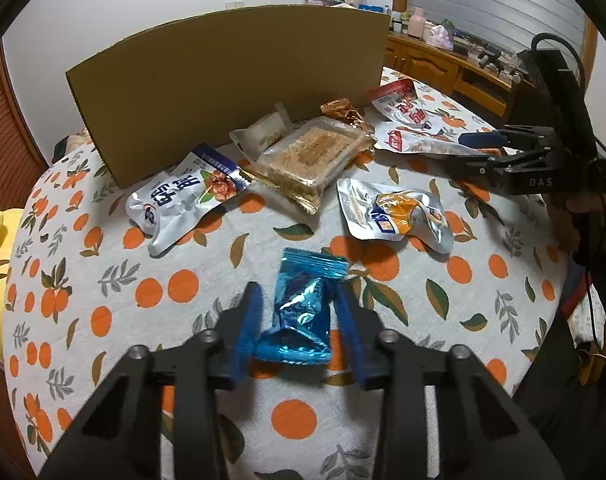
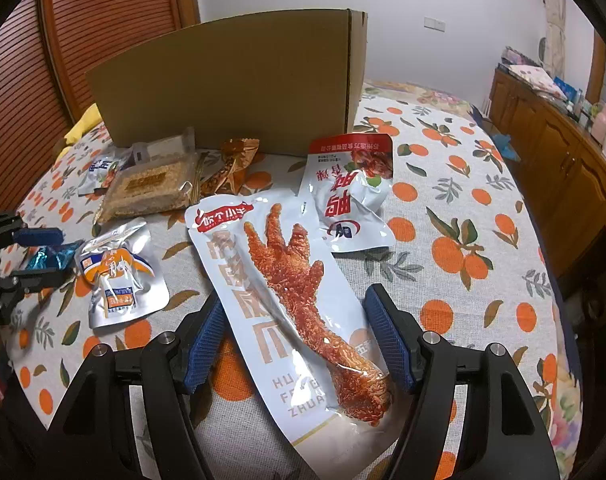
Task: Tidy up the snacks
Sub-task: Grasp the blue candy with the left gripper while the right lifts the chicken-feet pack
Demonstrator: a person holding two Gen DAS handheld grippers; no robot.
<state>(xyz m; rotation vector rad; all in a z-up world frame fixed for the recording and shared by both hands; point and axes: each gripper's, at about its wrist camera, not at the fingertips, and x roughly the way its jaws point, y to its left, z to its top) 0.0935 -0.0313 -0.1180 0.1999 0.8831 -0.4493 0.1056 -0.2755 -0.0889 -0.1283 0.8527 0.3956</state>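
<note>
While both claws hover over a table of scattered snacks, this is how things lie.

Left claw: the left claw (image 1: 299, 320) has its blue fingers closed on a small blue foil packet (image 1: 301, 308), pinching it at both sides, near the front of the table.

Right claw: the right claw (image 2: 291, 340) stands open, its fingers either side of a long white packet showing a red chicken foot (image 2: 299, 300); the pads do not press on it. The packet lies flat on the cloth.

Table: a cloth with an orange fruit pattern (image 1: 175, 284) covers it.

Box: a brown cardboard box (image 1: 231, 80) stands at the far side, its plain wall facing the cameras.

Snacks by the box: a clear tray of brown crumbly cake (image 1: 307, 156) lies just in front of the box, with a copper foil wrapper (image 1: 345, 114) to its right.

Silver packets: one with blue print (image 1: 183, 200) lies left of the tray; one with orange print (image 1: 399, 216) lies right of the blue packet, a little farther back.

Red-topped packet: a white pouch with a red top (image 2: 351, 192) lies just beyond the chicken foot packet, to the right.

Background: wooden cupboards (image 2: 551, 152) run along the right wall.
</note>
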